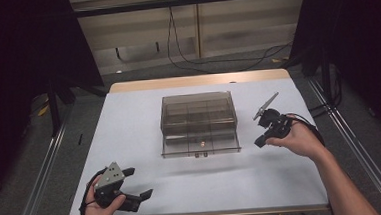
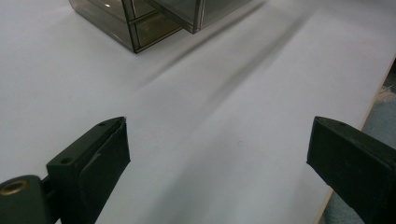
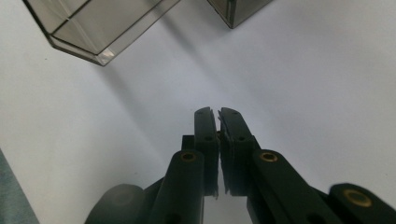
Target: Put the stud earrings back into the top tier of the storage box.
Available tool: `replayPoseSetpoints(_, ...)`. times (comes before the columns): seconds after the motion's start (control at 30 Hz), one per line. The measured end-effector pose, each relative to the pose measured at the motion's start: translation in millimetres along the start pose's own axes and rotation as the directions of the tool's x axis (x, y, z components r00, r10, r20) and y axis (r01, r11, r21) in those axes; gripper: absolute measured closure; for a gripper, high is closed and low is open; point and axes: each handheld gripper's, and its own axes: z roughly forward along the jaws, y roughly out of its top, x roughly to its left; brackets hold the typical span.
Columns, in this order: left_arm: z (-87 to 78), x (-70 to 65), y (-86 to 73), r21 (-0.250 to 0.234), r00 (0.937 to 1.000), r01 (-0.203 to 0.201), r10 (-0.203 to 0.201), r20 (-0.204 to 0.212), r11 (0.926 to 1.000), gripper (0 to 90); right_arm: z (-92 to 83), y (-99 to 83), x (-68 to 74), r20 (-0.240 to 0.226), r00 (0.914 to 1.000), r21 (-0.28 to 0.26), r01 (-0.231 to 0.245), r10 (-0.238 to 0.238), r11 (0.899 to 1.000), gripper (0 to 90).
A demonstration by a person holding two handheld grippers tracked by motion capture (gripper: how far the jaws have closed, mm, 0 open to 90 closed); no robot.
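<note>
A smoky clear drawer organizer [image 1: 199,124] sits mid-table with one low drawer [image 1: 201,146] pulled toward the near edge. The right gripper [image 1: 261,140], jaws pressed together on nothing, hovers just right of that drawer; the left gripper [image 1: 138,183] rests at the near left, jaws spread and empty. To handle the drawer cleanly, the closed tip should probably meet the drawer front squarely, moving straight along its slide.

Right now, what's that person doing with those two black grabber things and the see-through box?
A person sits at a white table with a gripper in each hand. The left gripper rests near the table's front edge, jaws wide open and empty. The right gripper is beside the smoky clear drawer box, jaws shut on nothing. The box's bottom drawer is pulled out, with something small inside. Neither gripper touches the box.
</note>
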Motion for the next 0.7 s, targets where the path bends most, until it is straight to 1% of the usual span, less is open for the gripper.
replayPoseSetpoints(0.13, 0.0, 0.4, 0.0, 0.001, 1.0000, -0.001, 0.001, -0.002, 1.0000, 5.7, -4.9, -0.5, 1.9, -0.007, 1.0000, -0.017, -0.005, 0.005, 1.000, 87.4)
replayPoseSetpoints(0.23, 0.1, 0.5, 0.0, 0.001, 1.0000, -0.002, 0.002, -0.002, 1.0000, 5.8, -8.4, -0.2, 2.6, -0.004, 1.0000, -0.024, 0.003, -0.003, 1.000, 87.4)
replayPoseSetpoints(0.27, 0.3, 0.3, 0.0, -0.001, 1.0000, -0.003, 0.003, -0.001, 1.0000, 5.8, -12.2, 0.7, 3.9, -0.007, 1.0000, -0.040, 0.003, -0.003, 0.999, 87.3)
replayPoseSetpoints(0.4, 0.1, 0.2, 0.1, 0.000, 1.0000, -0.003, 0.003, -0.003, 1.0000, 5.8, -17.7, 3.0, 7.5, -0.008, 0.9999, -0.043, 0.014, -0.014, 0.999, 87.4)
replayPoseSetpoints(0.5, 0.1, -0.2, 0.1, 0.000, 1.0000, -0.001, 0.001, -0.001, 1.0000, 5.8, -24.5, 7.8, 13.7, 0.000, 0.9995, -0.047, 0.030, -0.030, 0.998, 87.4)
replayPoseSetpoints(0.7, -0.3, 0.3, 0.0, -0.001, 1.0000, -0.005, 0.005, -0.003, 1.0000, 5.8, -33.7, 11.8, 16.5, -0.002, 0.9991, -0.061, 0.041, -0.042, 0.997, 87.4)
